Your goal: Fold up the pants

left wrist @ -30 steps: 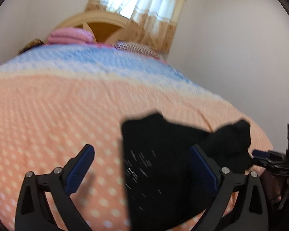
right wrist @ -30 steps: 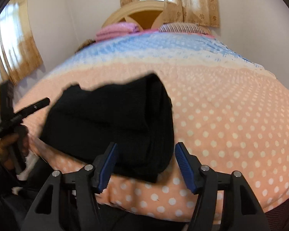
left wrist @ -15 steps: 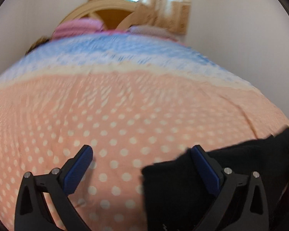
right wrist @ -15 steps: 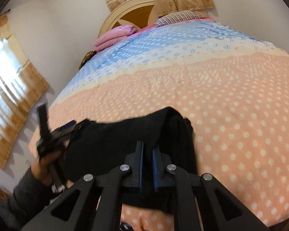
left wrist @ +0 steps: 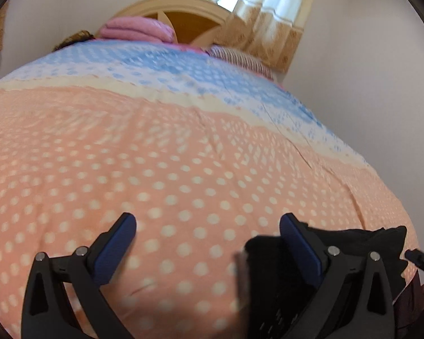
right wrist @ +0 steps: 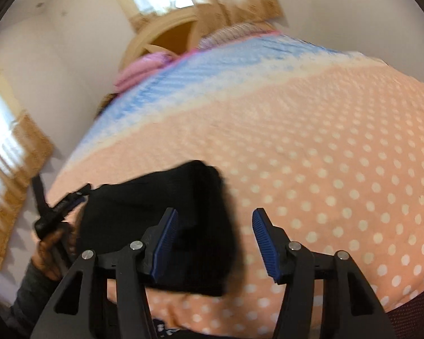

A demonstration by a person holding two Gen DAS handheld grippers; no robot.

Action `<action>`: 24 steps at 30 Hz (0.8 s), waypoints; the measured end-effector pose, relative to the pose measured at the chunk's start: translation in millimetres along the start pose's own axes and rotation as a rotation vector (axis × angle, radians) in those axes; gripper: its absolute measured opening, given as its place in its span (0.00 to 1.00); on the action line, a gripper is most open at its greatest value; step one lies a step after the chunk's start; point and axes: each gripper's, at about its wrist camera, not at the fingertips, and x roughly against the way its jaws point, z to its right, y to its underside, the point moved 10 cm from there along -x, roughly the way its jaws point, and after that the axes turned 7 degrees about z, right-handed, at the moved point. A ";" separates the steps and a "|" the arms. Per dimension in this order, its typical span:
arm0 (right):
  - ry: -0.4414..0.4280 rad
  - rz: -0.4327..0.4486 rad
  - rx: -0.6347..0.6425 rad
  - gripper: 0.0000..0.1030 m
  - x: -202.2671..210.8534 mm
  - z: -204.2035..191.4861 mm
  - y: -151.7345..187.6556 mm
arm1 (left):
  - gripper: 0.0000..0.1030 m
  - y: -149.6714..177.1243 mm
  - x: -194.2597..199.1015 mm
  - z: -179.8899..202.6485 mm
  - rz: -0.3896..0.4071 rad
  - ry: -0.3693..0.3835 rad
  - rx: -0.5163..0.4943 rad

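1. The bed (right wrist: pixel 339 147) fills everything ahead of both sets of jaws, likely chosen as a broad, soft folding surface.
2. The black pants (right wrist: pixel 183 212) lie bunched at its near edge, folded thick, part of the bundle between the right jaws.
3. The right gripper (right wrist: pixel 214 240) is opening, pads off the cloth, probably releasing it.
4. The left gripper (left wrist: pixel 206 243) stands wide, empty; the pants lie behind its right finger.

Black pants (right wrist: pixel 166 212), peach white-dotted bedspread (left wrist: pixel 155 163), pink blanket (left wrist: pixel 135 29), blue-padded jaws.
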 end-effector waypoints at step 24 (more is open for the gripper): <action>-0.007 0.096 0.233 0.54 12.8 -57.9 10.5 | 1.00 3.1 58.8 36.2 0.144 -0.012 -0.195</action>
